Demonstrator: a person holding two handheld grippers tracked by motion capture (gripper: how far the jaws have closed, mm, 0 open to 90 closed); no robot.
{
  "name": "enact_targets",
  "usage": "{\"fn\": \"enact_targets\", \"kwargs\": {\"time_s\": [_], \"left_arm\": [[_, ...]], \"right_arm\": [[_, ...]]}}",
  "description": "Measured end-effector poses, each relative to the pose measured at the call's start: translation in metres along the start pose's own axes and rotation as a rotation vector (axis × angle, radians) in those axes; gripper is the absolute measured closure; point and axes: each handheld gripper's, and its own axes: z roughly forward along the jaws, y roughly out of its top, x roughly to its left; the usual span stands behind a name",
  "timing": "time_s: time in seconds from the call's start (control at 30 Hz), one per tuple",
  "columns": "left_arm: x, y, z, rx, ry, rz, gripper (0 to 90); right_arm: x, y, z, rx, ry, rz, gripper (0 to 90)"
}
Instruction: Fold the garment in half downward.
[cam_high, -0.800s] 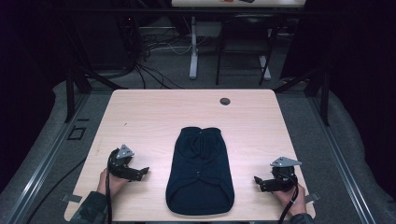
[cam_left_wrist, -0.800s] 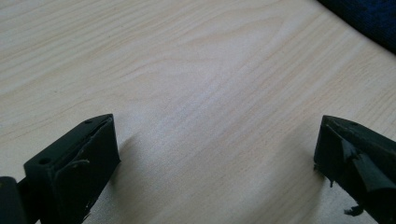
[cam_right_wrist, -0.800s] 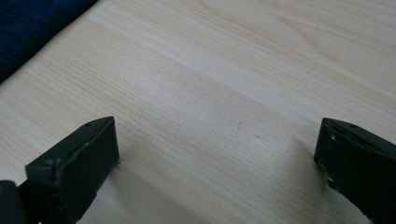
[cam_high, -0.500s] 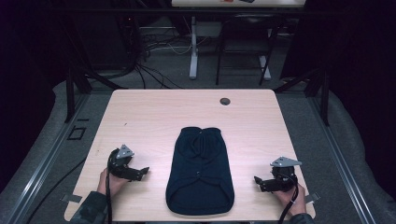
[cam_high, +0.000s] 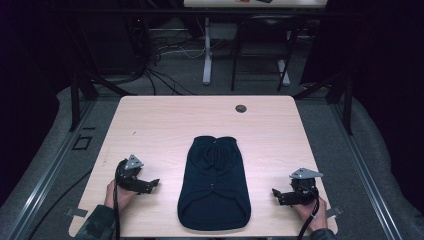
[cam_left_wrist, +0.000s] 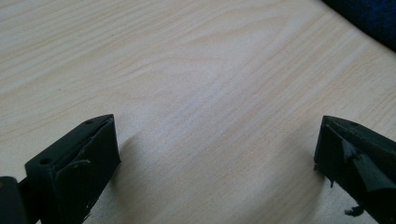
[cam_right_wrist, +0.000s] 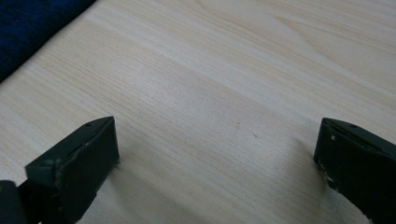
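A: How are the hands set?

B: Both rest low on the counter (cam_high: 165, 120), near its front edge. The left hand (cam_high: 116, 194) holds the left gripper (cam_high: 150, 186) pointing inward, toward the middle; the right hand (cam_high: 310, 209) holds the right gripper (cam_high: 276, 194) the same way from the other side — the two roughly mirror each other.

A: And the jaws?

B: Wide apart on both, with nothing between them. In the left gripper view and the right gripper view alike, bare wood shows between the two black jaws.

A: Where is the garment?

B: The garment (cam_high: 214, 182) — dark navy, sleeveless by the look of it — lies flat in the middle of the counter, between the grippers and apart from both. Its lower hem sits near the front edge; its neck end points to the far side.

A: Room to move?

B: Bare wood on either side of the garment, and a wide stretch beyond it. A small dark round inset (cam_high: 241, 108) sits near the far edge.

A: The surroundings?

B: Pale wood grain on the counter, grey carpet below, cables (cam_high: 165, 60) and table legs (cam_high: 207, 55) behind, and the room dark at both sides.
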Motion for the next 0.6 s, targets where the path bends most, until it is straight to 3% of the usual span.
{"fn": "enact_targets", "kwargs": {"time_s": [0.47,0.6], "left_arm": [[0.002,0.008,-0.007,-0.039,-0.013,-0.023,0.0],[-0.001,0.014,-0.009,-0.047,-0.034,-0.029,0.0]], "right_arm": [[0.001,0.003,-0.003,0.014,-0.008,0.002,0.0],[0.003,0.010,-0.007,-0.003,-0.007,0.005,0.0]]}}
